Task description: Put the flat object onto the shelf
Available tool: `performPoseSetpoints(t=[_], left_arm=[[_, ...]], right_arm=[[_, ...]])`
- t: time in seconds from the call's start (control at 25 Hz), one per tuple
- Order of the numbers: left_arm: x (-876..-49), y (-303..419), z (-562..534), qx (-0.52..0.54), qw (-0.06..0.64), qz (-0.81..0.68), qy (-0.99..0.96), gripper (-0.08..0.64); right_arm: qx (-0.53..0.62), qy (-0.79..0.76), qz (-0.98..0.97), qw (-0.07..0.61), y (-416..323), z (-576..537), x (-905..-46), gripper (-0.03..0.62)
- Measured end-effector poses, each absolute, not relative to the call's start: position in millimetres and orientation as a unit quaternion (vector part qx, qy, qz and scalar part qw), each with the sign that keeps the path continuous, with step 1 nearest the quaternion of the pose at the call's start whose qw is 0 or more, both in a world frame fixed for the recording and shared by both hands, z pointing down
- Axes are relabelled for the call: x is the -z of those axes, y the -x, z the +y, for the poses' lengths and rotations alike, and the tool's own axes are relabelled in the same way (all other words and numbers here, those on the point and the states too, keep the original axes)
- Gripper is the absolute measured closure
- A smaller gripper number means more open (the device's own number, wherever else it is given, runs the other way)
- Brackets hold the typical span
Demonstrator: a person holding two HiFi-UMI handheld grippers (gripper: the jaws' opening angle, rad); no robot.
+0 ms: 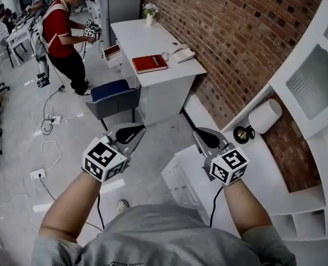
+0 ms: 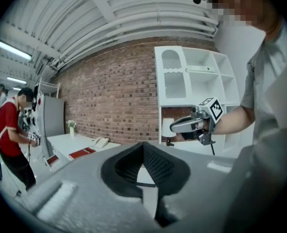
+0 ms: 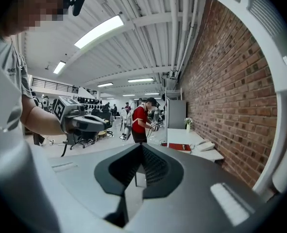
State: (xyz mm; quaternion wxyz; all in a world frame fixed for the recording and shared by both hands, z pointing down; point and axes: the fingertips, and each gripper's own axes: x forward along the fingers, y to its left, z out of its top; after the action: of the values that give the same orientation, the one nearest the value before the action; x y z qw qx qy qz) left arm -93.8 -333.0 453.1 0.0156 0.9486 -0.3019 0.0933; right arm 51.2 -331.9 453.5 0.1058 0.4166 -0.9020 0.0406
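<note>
Brick wall [image 1: 236,32] runs along the upper right of the head view, above a pale floor [image 1: 69,143] strewn with cables. Low in the frame, two bare forearms hold the grippers side by side and well apart. Left of centre is the left gripper [image 1: 133,132], its jaws pressed together with nothing between them. Its own view shows the ribbed pads meeting at the tips. Right of centre is the right gripper [image 1: 202,134], likewise clenched and empty, its pads meeting in its own view. Both point toward the upper part of the frame, where a white desk [image 1: 139,35] stands against the wall.

On the desk's near end lies the book [image 1: 150,64], red and flat, well apart from both grippers and untouched. Its long axis runs left to right across the frame, the right end tipped slightly upward toward a white phone [image 1: 181,54] just beside it. That axis crosses the desk's width, so one short end points at the wall and the other at the desk's open side. Which edge is the spine I cannot tell.

At the desk's far end stands a small vase [image 1: 149,15] of flowers. A drawer [image 1: 112,54] stands open on the desk's left side, and a blue chair [image 1: 115,96] sits below it. Along the right edge rises the white shelf [image 1: 327,148], with a lamp [image 1: 262,117] on its lower ledge. At upper left a person [image 1: 61,29] in a red shirt stands holding other grippers.
</note>
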Motion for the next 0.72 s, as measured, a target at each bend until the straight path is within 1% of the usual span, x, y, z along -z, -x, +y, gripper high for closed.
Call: performPoseSetpoints(t=[0.16,0.36,0.6,0.72], left_arm=[[-509,116,-329,-0.099,0.068,-0.317,-0.941,0.560],[-572,121,-302,-0.113,0.145,-0.320,-0.929,0.560],[-618,124,-286,-0.104,0.204,-0.328,-0.916,0.560],[-627,135,-282,-0.106,0.217,-0.340,-0.909,0.560]], right_arm=[[-0.073,-0.402,-0.905,0.122,-37,-328,-502,0.581],[-0.113,-0.392,-0.903,0.138,-25,-312,-557,0.583],[-0.140,-0.388,-0.897,0.156,-24,-297,-603,0.583],[-0.151,-0.388,-0.895,0.160,-24,-288,-615,0.583]])
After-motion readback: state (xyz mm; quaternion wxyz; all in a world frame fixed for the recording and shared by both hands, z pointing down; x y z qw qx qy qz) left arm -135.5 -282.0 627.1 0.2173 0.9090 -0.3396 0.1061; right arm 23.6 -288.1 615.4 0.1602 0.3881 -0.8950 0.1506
